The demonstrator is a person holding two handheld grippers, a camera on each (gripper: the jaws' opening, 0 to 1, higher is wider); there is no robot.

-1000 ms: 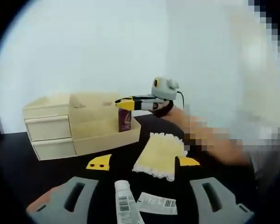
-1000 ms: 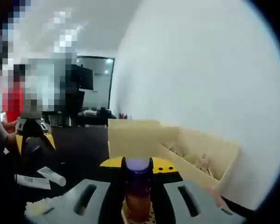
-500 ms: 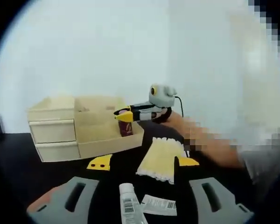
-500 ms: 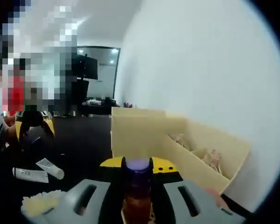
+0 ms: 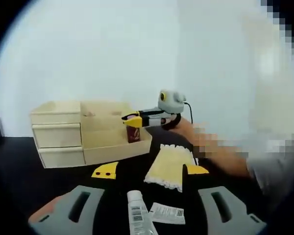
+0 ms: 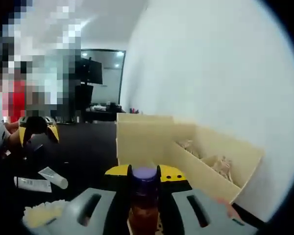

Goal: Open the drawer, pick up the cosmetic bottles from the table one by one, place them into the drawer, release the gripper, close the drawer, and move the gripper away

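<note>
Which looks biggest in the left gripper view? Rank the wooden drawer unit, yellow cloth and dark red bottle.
1. wooden drawer unit
2. yellow cloth, though it lies nearer the camera
3. dark red bottle, held in the right gripper over the open drawer

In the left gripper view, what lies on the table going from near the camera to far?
White tube and flat sachet, then the yellow frilled cloth, then the wooden drawer box, where the right gripper holds a dark bottle.
</note>
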